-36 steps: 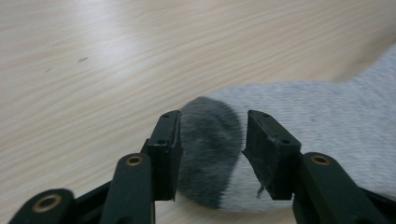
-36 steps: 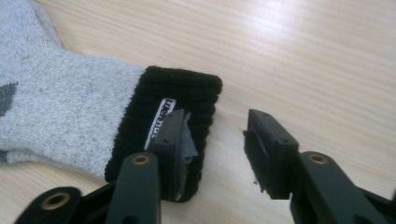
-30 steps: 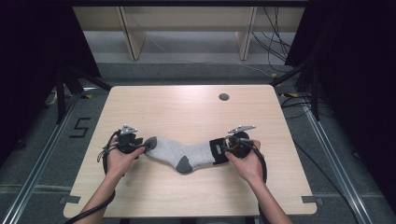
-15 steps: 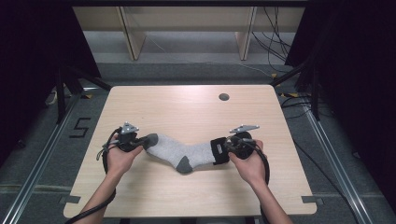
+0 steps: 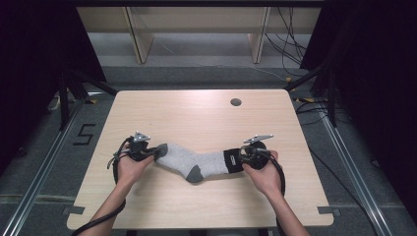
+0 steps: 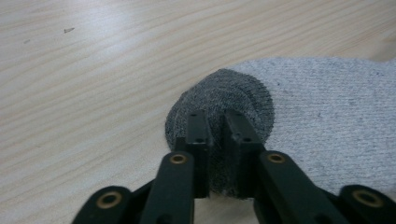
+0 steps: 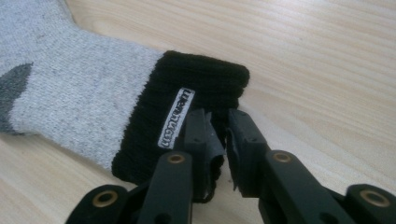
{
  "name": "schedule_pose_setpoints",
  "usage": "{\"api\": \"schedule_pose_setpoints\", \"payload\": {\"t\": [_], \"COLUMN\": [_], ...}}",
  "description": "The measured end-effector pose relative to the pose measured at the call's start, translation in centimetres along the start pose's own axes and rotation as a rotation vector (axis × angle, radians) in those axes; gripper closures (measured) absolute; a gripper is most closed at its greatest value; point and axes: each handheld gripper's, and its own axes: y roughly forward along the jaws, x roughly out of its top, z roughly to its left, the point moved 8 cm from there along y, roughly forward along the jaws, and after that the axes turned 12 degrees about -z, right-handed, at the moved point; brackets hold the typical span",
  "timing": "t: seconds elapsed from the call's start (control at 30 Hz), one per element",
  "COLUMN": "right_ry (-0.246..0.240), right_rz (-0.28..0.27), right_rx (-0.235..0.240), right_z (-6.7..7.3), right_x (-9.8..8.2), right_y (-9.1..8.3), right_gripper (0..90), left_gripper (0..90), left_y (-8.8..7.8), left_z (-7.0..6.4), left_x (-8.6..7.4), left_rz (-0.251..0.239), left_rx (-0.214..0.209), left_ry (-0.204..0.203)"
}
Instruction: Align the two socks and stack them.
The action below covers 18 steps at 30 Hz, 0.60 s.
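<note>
The sock [image 5: 196, 162] lies lengthwise across the lower middle of the high view. The left gripper [image 6: 215, 140] pinches its toe at the left end. The right gripper [image 7: 217, 144] pinches its cuff at the right end, both having just closed.

place: a lab-style recording room, not a home
table: a bare light wooden table [image 5: 196, 118] with a round cable hole [image 5: 235, 102], standing alone on a grey floor [image 5: 196, 76]
surround: black curtains [image 5: 44, 44] hang on both sides, closing the space off
floor marks: a taped number five [image 5: 84, 134] beside metal rails [image 5: 46, 162]
wiring: loose cables [image 5: 287, 34] trail over the floor behind the table at the right
back: plain pale shelving or bench legs [image 5: 137, 34] stand at the far wall
</note>
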Motion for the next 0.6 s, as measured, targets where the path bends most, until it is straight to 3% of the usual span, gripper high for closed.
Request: {"api": "schedule_pose_setpoints", "payload": {"t": [0.03,0.07,0.1,0.13,0.17,0.23,0.27,0.33,0.37,0.4,0.43,0.47,0.5,0.6], "right_ry": [0.006,0.001,0.0,-0.003,-0.006,-0.016,-0.044,-0.069,-0.082,-0.128,-0.146,-0.149,-0.142,-0.139], "right_rz": [-0.006,-0.005,-0.002,-0.01,-0.035,-0.079,-0.083,-0.076,-0.065,-0.056,-0.052,-0.041,-0.024,-0.023], "right_rx": [-0.002,-0.004,-0.002,-0.005,-0.003,-0.038,-0.045,-0.043,-0.034,-0.025,-0.021,-0.025,-0.025,-0.022], "right_z": [-0.1,-0.2,-0.2,-0.3,-0.3,-0.3,-0.3,0.1,0.4,0.3,0.3,0.3,0.4,-0.3], "right_x": [0.0,0.0,0.1,0.2,0.5,1.1,1.3,1.4,1.3,1.3,1.2,1.0,0.7,0.5], "right_y": [0.1,0.1,0.0,-0.2,-0.3,-0.9,-1.0,-0.9,-0.7,-0.4,-0.1,0.2,0.5,1.1], "right_gripper": [75.5,71.1,66.0,64.0,63.3,66.4,68.0,74.7,77.2,79.7,81.7,82.7,83.7,84.4], "left_gripper": [76.4,69.3,60.4,57.1,57.7,70.5,74.6,79.9,81.9,83.8,85.1,85.7,86.0,85.9], "left_y": [0.0,-0.3,-0.2,-0.6,-0.9,-1.3,-1.3,-0.9,-0.5,-0.4,-0.1,0.1,0.3,0.3], "left_z": [0.0,0.2,0.1,0.1,-0.1,-0.8,-1.2,-1.6,-1.9,-1.6,-1.6,-1.4,-1.4,-1.3], "left_x": [0.1,0.3,0.7,1.0,1.4,1.8,1.7,1.3,1.1,0.7,0.4,-0.1,-0.2,-0.2], "left_rz": [-0.007,-0.003,-0.041,-0.054,-0.074,-0.089,-0.061,-0.032,-0.043,-0.005,-0.002,0.024,0.018,0.028], "left_rx": [0.007,0.029,0.042,0.048,0.061,0.042,0.021,-0.006,-0.011,-0.011,-0.008,-0.013,-0.015,-0.014], "left_ry": [-0.003,0.032,0.017,0.041,0.067,0.11,0.134,0.139,0.103,0.12,0.103,0.083,0.057,0.038]}}
